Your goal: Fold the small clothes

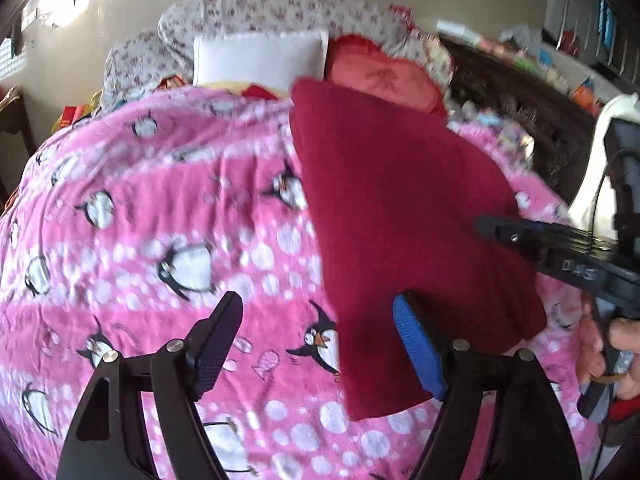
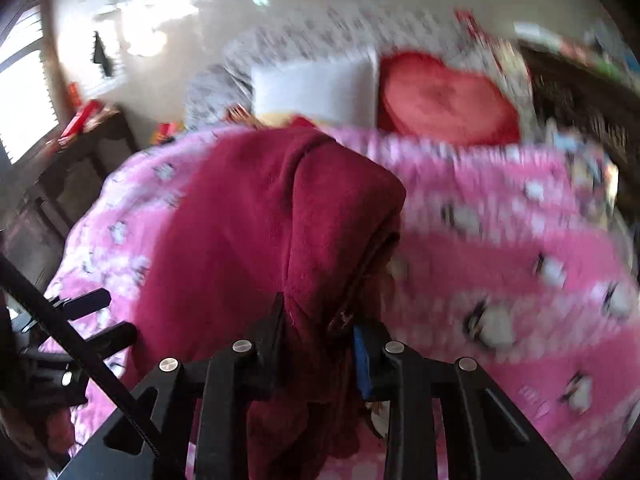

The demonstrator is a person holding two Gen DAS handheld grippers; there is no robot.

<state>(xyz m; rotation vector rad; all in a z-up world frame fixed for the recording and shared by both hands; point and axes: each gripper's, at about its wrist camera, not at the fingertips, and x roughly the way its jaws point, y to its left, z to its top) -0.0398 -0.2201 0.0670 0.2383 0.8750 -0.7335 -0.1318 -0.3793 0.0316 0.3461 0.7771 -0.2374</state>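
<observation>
Left gripper (image 1: pixel 318 322): fingers spread wide, nothing between them.
Right gripper (image 2: pixel 318 326): fingers pinching dark red fleece garment (image 2: pixel 256 220).
Surface: pink penguin-print blanket (image 1: pixel 160 208) on bed.
Room: white pillow (image 1: pixel 260 60), beyond the fingers.

Bed dressed in pink, pillows at twelve o'clock

A pink penguin blanket (image 1: pixel 160 208) covers the bed; beyond it a white pillow (image 1: pixel 260 58), a red heart cushion (image 1: pixel 384 76) at its three o'clock, touching.
</observation>
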